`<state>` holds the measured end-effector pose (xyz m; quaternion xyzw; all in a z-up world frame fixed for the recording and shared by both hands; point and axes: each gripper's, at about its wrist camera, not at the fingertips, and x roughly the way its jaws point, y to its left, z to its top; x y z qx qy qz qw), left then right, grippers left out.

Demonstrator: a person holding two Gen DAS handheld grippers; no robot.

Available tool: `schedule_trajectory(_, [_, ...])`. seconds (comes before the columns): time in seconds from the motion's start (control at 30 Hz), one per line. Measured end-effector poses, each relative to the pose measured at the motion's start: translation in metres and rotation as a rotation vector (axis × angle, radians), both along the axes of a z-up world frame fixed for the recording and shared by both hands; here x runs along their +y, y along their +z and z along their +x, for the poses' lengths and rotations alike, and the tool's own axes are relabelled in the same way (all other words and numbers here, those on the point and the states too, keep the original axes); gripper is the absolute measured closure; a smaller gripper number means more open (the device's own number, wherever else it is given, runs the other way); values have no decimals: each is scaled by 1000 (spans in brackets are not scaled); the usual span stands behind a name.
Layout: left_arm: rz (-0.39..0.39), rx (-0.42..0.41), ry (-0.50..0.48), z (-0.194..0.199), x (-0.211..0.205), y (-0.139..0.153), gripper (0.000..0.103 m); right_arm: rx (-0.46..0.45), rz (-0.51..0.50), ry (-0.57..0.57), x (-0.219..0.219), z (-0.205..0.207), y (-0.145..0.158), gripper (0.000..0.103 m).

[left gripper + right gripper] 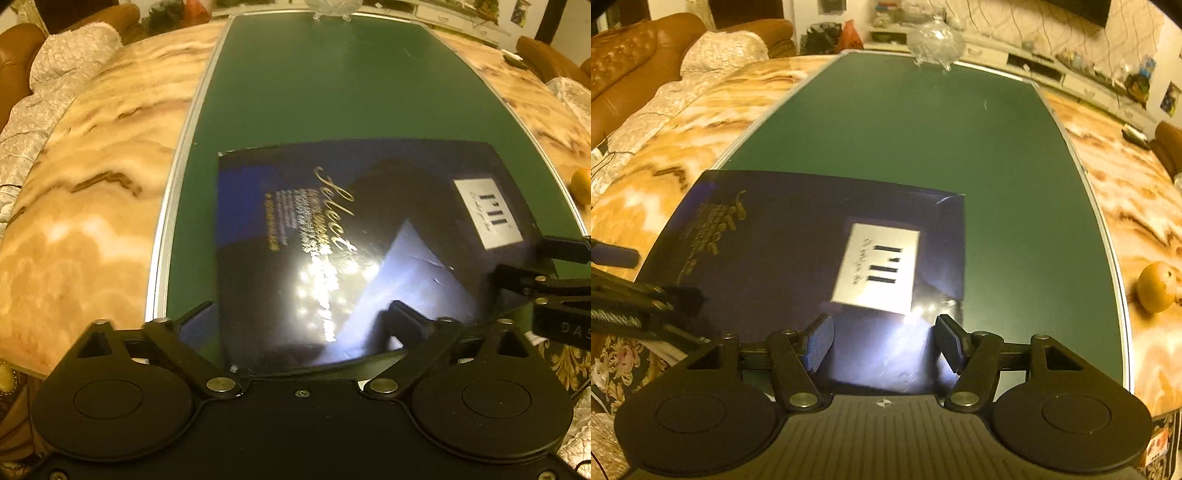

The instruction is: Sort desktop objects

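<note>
A glossy dark blue book (pixel 369 221) (pixel 798 251) with gold script and a white label lies flat on the green mat (pixel 314 92) (pixel 923 129). My left gripper (pixel 303 317) hangs over the book's near edge with its jaws spread wide and nothing pinched between them. My right gripper (pixel 885 343) hovers over the near right part of the book, jaws partly apart, pads clear of the cover. Each gripper shows at the side of the other's view: the right gripper (pixel 535 266) by the book's right corner, the left gripper (pixel 646 291) at the left.
The mat lies on a marble-patterned table (pixel 92 203) (pixel 1126 206). An orange (pixel 1156 286) (pixel 581 186) rests on the marble to the right. A glass bowl (pixel 934 40) (pixel 334 7) stands at the mat's far end. A sofa with a pale cushion (pixel 720 51) is at the left.
</note>
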<state>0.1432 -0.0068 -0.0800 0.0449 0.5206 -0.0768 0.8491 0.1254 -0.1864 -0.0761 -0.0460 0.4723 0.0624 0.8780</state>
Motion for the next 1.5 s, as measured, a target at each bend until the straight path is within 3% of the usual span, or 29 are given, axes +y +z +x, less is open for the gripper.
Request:
schedule_trajectory(0.13, [-16,-17,23,-3,1,-2,0,-16,21,-28,-2,-3,-3,27])
schedule_trajectory(0.47, [-84,45,83,-16,16,0,0,-41,77,-104,-8,-22,-2,19])
schedule_trajectory(0.53, [-96,23,98,-31,19,5,0,-54,104,-128,-8,-38,2,1])
schedule_trajectory(0.57, [-95,16,116,-39,20,7,0,-67,116,-140,-8,-49,5,0])
schedule_trajectory(0.77, [-48,-23,168,-94,22,22,0,-129,113,-158,4,-123,27,0])
schedule_trajectory(0.93, [43,-56,154,-130,18,37,0,-143,40,-68,23,-168,45,0])
schedule_trajectory(1.1, [34,-92,154,-154,22,59,0,-193,51,-21,32,-202,74,0])
schedule_trajectory(1.23, [7,-119,149,-169,22,77,0,-242,88,-28,37,-217,99,0])
schedule_trajectory(1.5, [17,-137,148,-183,19,92,0,-153,133,-58,37,-211,107,0])
